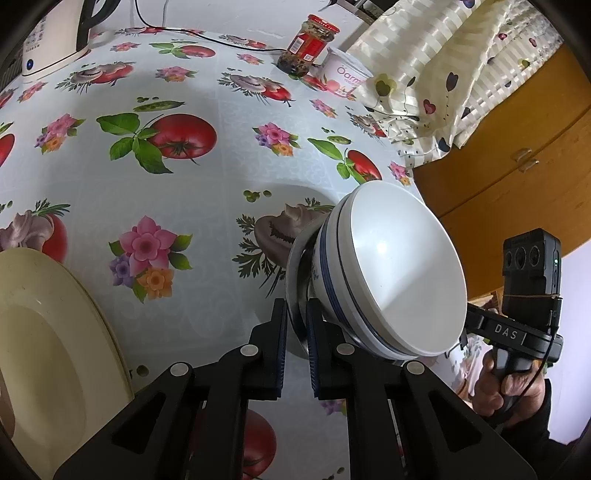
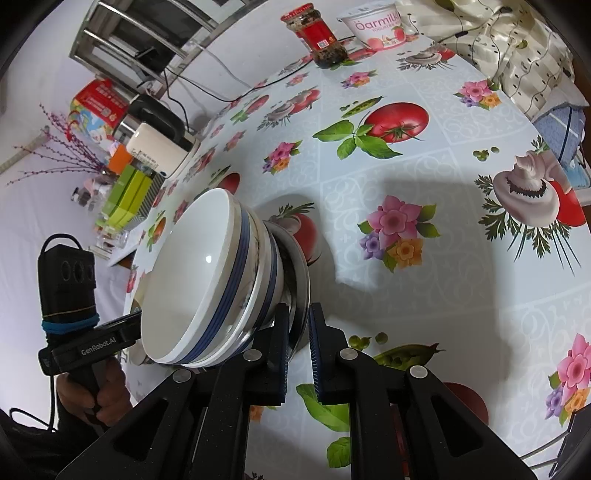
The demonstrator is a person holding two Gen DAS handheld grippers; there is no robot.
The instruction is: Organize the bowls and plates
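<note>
Stacked white bowls with blue bands sit on a steel plate. My left gripper is shut on the near rim of that plate. From the opposite side, my right gripper is shut on the same plate's rim. Each view shows the other gripper's handle in a person's hand behind the bowls. I cannot tell whether the plate touches the flowered tablecloth. A cream plate lies at the lower left in the left wrist view.
At the table's far side stand a red-labelled jar and a yoghurt tub. A patterned cloth hangs over the right edge. A kettle, boxes and a cable crowd the left edge. A wooden cabinet stands beyond the table.
</note>
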